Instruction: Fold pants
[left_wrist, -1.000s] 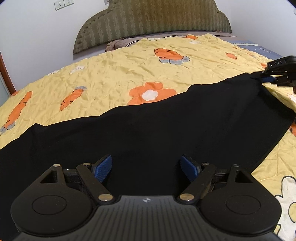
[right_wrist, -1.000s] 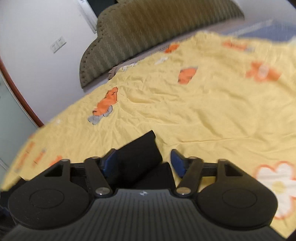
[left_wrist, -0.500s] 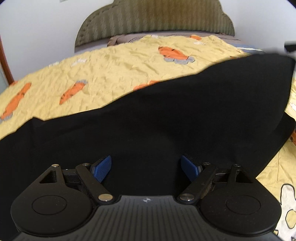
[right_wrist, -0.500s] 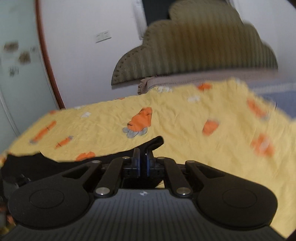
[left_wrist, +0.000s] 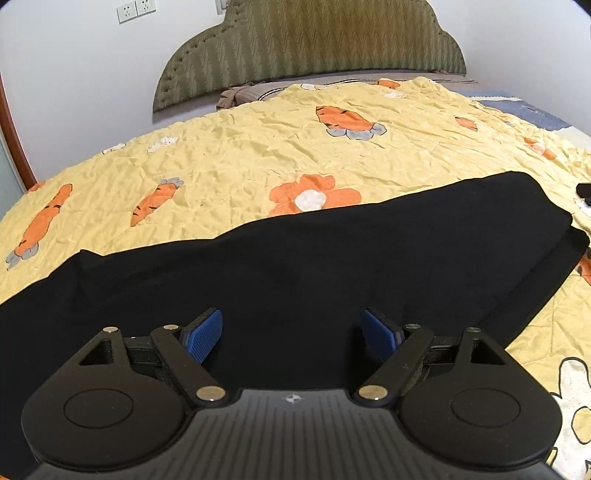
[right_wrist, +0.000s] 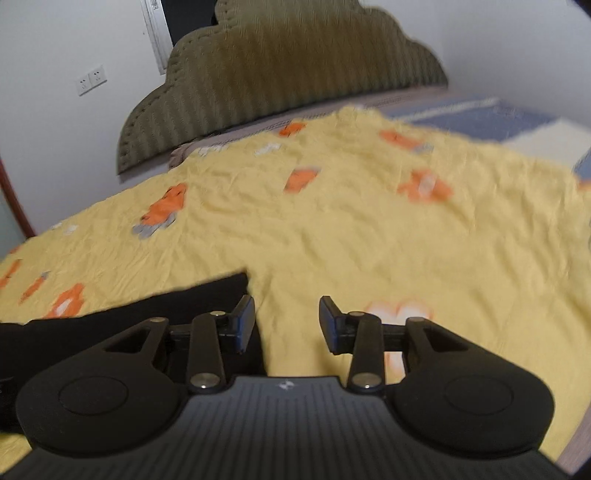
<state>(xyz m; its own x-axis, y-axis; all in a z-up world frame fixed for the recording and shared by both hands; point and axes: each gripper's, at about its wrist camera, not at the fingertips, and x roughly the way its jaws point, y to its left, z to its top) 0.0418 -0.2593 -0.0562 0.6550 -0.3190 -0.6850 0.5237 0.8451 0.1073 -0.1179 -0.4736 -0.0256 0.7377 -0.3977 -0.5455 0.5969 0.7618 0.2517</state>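
Black pants (left_wrist: 295, 266) lie flat across the yellow quilt (left_wrist: 240, 166), with a doubled layer showing at their right end (left_wrist: 554, 229). My left gripper (left_wrist: 293, 332) hovers over the near part of the pants, open, its blue pads (left_wrist: 205, 334) wide apart with only cloth below. In the right wrist view my right gripper (right_wrist: 287, 325) is opening. Only quilt (right_wrist: 369, 221) shows between its pads, and the pants' edge (right_wrist: 147, 306) lies just left of its left finger (right_wrist: 245, 323). A black bit at the left wrist view's right edge (left_wrist: 583, 192) may be the right gripper.
An olive padded headboard (left_wrist: 314, 37) stands against the white wall with sockets (left_wrist: 135, 9). A brown cloth (left_wrist: 236, 96) lies at the bed's head. A blue striped sheet (right_wrist: 480, 118) shows beyond the quilt on the right. A wooden frame (left_wrist: 14, 144) borders the left.
The right gripper shut on the pants' right corner, lifted it over, then let go and opened. The pants' right end now lies flat, doubled. The left gripper stayed open in place.
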